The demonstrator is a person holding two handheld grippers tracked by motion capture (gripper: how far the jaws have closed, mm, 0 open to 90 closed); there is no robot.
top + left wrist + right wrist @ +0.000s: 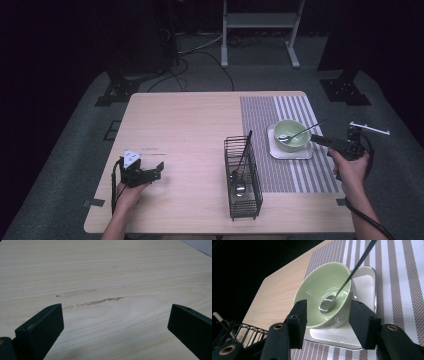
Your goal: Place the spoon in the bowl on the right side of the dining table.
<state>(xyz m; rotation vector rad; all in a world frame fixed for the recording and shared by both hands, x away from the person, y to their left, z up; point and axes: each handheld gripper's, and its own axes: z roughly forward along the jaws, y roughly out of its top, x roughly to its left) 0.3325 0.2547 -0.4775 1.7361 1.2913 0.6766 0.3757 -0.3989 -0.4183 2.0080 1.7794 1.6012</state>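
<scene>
A pale green bowl (291, 135) (317, 287) stands on a white square plate (302, 152) (367, 285) on the striped placemat (260, 115) (402, 290). A metal spoon (300, 132) (342, 287) rests in the bowl, its handle leaning up over the rim. My right gripper (316, 140) (328, 312) hovers just right of the bowl, open, with nothing between its jaws. My left gripper (159, 170) (115, 315) is open low over bare wood at the table's front left.
A black wire basket (243, 200) (239, 332) stands at the front middle of the table, holding a spoon (240, 187) and a dark stick (245, 150) that leans out of its top. The table (190, 120) ends close to the right of the placemat.
</scene>
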